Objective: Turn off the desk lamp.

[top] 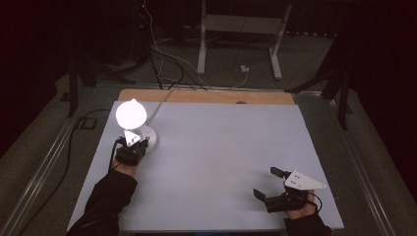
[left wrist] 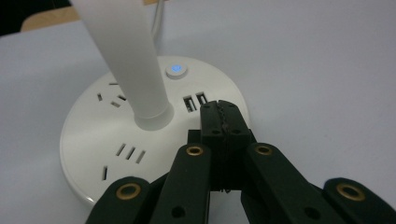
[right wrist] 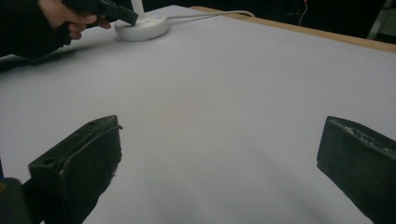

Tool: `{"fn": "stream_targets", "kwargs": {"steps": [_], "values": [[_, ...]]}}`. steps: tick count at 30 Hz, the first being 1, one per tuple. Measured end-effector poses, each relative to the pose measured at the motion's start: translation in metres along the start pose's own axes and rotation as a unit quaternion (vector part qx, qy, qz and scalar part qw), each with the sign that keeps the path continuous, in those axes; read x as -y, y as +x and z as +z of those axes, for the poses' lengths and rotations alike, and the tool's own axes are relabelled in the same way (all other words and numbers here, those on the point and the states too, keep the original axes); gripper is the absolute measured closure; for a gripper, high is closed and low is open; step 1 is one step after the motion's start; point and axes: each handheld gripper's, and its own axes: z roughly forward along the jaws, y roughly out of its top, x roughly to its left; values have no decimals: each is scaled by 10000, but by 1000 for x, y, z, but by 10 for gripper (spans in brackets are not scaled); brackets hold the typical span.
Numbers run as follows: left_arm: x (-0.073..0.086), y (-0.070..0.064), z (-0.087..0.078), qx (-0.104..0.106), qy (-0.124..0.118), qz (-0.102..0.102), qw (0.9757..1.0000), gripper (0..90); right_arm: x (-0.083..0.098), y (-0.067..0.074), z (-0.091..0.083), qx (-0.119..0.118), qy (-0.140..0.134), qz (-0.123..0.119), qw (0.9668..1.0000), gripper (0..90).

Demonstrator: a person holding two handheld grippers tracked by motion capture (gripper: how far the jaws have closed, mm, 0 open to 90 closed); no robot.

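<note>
Glowing brightly at the far left of the desk [top: 211, 162], the lamp head [top: 131, 113] stands lit above its round white base [left wrist: 93, 154], which carries socket slots, two USB ports and a small button [left wrist: 176, 69] shining blue. The left gripper [left wrist: 219, 114] has its jaws pressed fully together with nothing between them, the tips resting over the base's rim just in front of the USB ports, beside the white stem [left wrist: 126, 60]. A white cable [top: 160, 105] runs from the base toward the desk's wooden far edge. Well apart, near the front right corner, the right gripper [top: 264, 183] hangs with jaws spread wide and empty above bare desk.
</note>
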Motion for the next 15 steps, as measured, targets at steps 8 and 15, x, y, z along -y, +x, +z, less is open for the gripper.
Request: {"fn": "stream_targets", "kwargs": {"steps": [8,15], "values": [[0,0,1,22,-4,-67,10000,900,0,0,0,-5,2,-8,10000,0],[-6,5,-10,40,-306,-171,9994,900,0,0,0,-14,1,-1,10000,0]]}}
